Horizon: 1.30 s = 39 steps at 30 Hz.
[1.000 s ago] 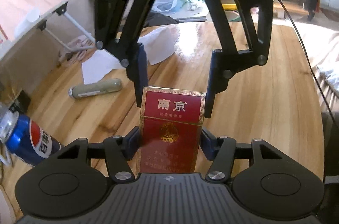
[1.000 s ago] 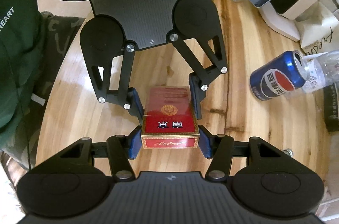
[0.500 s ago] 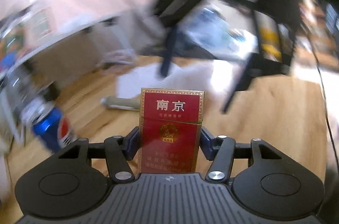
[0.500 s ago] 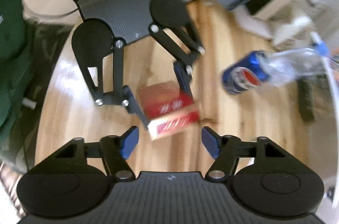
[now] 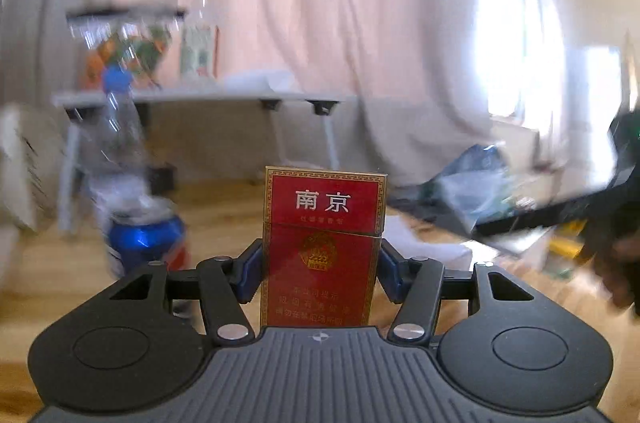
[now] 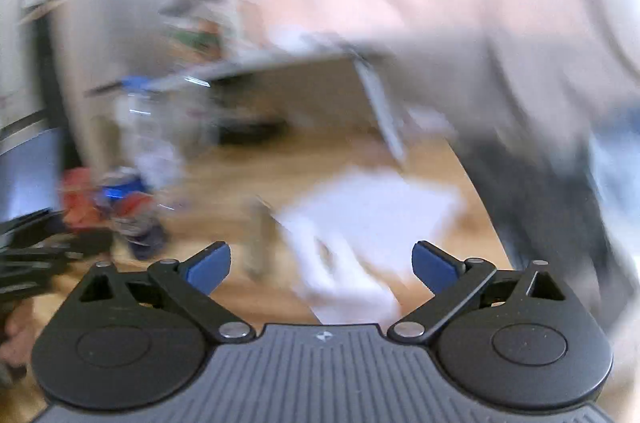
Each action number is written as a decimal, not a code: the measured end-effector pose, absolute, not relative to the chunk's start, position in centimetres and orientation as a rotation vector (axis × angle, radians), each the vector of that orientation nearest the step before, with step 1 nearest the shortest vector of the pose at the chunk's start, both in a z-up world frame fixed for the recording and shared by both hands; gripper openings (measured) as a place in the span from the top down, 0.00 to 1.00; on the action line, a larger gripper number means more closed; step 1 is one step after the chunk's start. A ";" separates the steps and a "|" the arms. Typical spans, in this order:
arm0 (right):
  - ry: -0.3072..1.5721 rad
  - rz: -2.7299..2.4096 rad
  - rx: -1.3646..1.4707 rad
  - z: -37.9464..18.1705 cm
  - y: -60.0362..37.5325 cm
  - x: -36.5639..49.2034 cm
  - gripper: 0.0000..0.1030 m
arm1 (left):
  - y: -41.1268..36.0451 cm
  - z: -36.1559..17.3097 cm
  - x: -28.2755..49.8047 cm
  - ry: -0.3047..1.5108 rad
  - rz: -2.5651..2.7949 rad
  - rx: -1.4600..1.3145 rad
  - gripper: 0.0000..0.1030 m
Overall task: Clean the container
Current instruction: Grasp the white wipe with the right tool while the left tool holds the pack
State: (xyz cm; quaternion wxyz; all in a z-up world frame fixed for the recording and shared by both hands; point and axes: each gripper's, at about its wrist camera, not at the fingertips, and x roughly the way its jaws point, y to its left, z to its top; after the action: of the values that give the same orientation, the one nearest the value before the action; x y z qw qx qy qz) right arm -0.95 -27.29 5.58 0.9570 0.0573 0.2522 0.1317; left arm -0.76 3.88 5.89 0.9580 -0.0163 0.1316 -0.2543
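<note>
- The left tongs (image 5: 320, 273) are clamped on the red cigarette box (image 5: 323, 247), blue pads squeezing its two narrow sides, so it stands upright with its lid end clear above them, probably to keep the top reachable.
- The right tongs (image 6: 321, 263) are spread wide and carry nothing.
- Ahead of the right tongs lies white paper (image 6: 372, 219) on the wooden surface (image 6: 256, 163), blurred.
- A blue can (image 5: 146, 241) stands just left of the left tongs.

Right tongs (image 6: 321, 265) gape wide, gap unfilled; white paper (image 6: 372, 219) ahead; blue can (image 6: 128, 207), seemingly, blocks left.
</note>
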 end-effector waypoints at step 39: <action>0.653 0.304 -0.178 0.6 -21.2 6.7 0.52 | 4.7 3.8 -1.2 0.325 -0.529 -0.134 0.43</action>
State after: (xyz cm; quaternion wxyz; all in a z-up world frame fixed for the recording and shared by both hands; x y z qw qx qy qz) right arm 6.74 -21.17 0.56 0.9320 -0.0869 0.3191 0.1483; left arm -1.20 4.72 3.84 0.9500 -0.0658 0.1600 -0.2599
